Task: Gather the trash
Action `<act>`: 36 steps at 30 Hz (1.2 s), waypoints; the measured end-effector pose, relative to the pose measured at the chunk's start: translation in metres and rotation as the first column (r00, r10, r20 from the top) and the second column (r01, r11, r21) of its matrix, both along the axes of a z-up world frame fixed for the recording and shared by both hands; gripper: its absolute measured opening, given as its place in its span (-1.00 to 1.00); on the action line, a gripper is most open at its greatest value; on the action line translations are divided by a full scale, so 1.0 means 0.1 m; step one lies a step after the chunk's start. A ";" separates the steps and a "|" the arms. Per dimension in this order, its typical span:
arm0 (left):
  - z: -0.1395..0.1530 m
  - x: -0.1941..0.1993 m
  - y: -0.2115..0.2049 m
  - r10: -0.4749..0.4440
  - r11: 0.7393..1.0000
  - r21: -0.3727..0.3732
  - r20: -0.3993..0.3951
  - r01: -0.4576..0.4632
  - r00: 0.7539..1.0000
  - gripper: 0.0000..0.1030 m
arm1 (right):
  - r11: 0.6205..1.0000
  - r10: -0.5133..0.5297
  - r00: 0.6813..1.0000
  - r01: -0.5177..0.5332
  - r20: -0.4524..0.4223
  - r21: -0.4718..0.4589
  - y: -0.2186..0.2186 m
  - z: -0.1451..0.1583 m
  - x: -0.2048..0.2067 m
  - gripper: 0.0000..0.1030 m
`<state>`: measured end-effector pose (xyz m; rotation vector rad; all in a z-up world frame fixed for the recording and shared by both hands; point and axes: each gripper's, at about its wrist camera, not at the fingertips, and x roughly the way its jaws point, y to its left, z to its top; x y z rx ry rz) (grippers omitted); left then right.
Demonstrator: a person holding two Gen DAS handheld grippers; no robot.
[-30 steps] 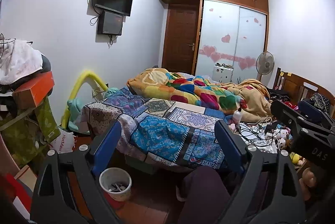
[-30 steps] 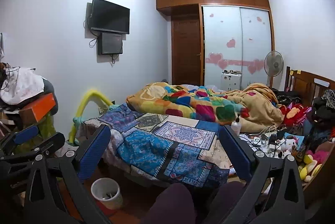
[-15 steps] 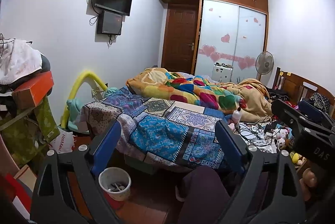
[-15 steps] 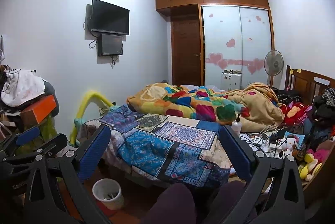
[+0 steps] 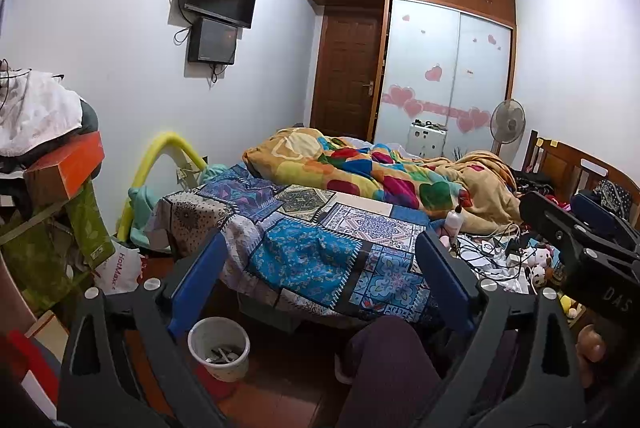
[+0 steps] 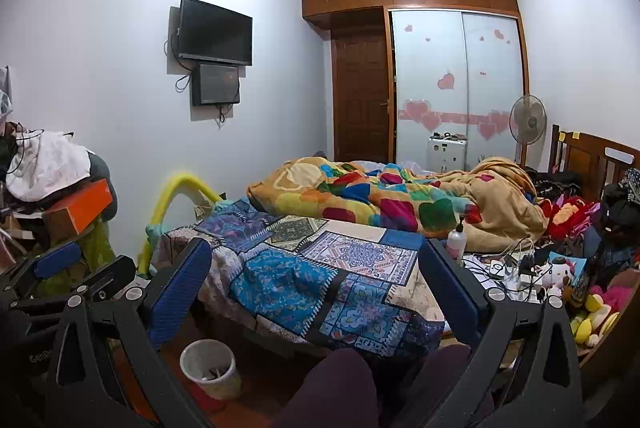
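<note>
A small white waste bin (image 5: 219, 349) with a few scraps inside stands on the red floor at the foot of the bed; it also shows in the right wrist view (image 6: 208, 368). My left gripper (image 5: 320, 280) is open and empty, held above the floor facing the bed. My right gripper (image 6: 316, 284) is open and empty too, to the right of the left one, and it shows at the right edge of the left wrist view (image 5: 580, 228). No trash item is held.
A bed (image 5: 320, 252) with a patchwork cover and a colourful duvet (image 5: 380, 175) fills the middle. Cables, a pump bottle (image 6: 456, 240) and plush toys (image 6: 568, 276) crowd its right side. Piled boxes and clothes (image 5: 48, 171) stand at the left. My knees (image 6: 332, 388) are at the bottom.
The right wrist view has tilted up slightly, showing more of the air conditioner. The left gripper has barely moved. Both stay open.
</note>
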<state>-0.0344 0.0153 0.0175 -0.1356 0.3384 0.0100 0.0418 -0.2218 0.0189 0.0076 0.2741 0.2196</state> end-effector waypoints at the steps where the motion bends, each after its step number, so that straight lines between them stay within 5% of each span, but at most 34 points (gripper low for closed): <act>1: 0.00 0.00 0.00 0.000 1.000 0.000 0.000 0.000 1.000 0.87 | 1.000 0.000 1.000 0.000 0.000 -0.001 0.00 0.00 0.00 1.00; 36: 0.04 -0.01 -0.06 -0.012 1.000 0.011 0.007 0.012 1.000 0.89 | 1.000 0.003 1.000 -0.003 0.001 0.000 -0.04 0.04 0.02 1.00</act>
